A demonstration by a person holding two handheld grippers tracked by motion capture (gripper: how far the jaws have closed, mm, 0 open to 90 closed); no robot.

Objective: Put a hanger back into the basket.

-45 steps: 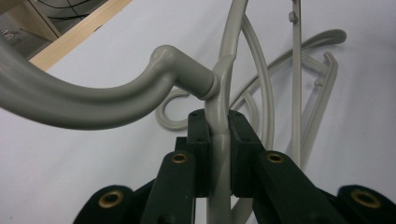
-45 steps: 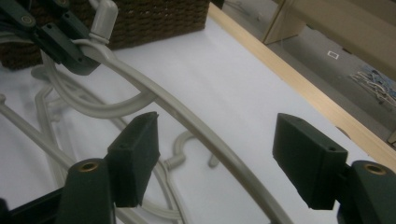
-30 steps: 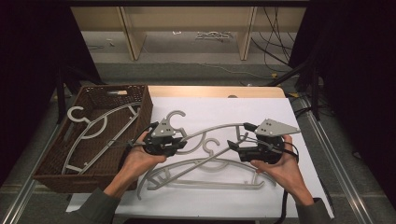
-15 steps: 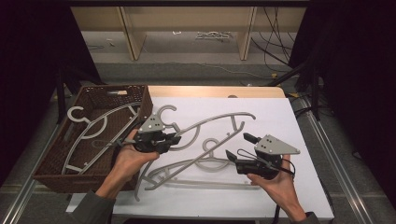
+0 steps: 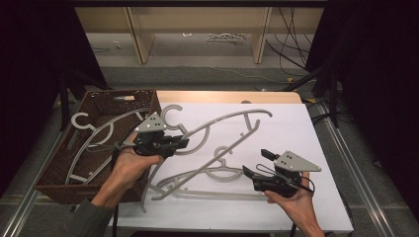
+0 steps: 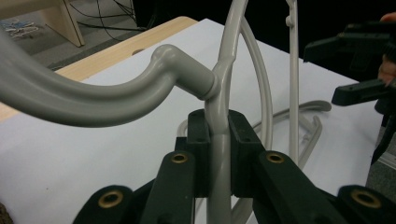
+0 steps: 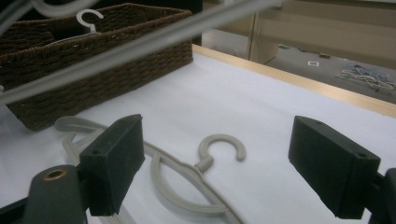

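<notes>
My left gripper (image 5: 182, 143) is shut on a grey plastic hanger (image 5: 232, 117) just below its hook and holds it tilted above the white table (image 5: 296, 133). In the left gripper view both pads (image 6: 198, 135) clamp the hanger's stem (image 6: 217, 154), and the hook (image 6: 93, 100) curves off to the left. A second grey hanger (image 5: 217, 173) lies flat on the table. Just right of it my right gripper (image 5: 256, 163) hovers open and holds nothing. The right gripper view shows that hanger's hook (image 7: 219, 144) between my wide-apart pads (image 7: 114, 163).
A brown wicker basket (image 5: 101, 101) sits at the table's left edge with another grey hanger (image 5: 94, 143) inside. Wooden shelf legs (image 5: 141, 39) and cables lie on the floor behind. The other gripper (image 6: 364, 65) shows at the right of the left gripper view.
The left gripper has carried its hanger leftward toward the basket, and the hanger's far end has swung back. The right gripper has come away from it, down toward the front right.
</notes>
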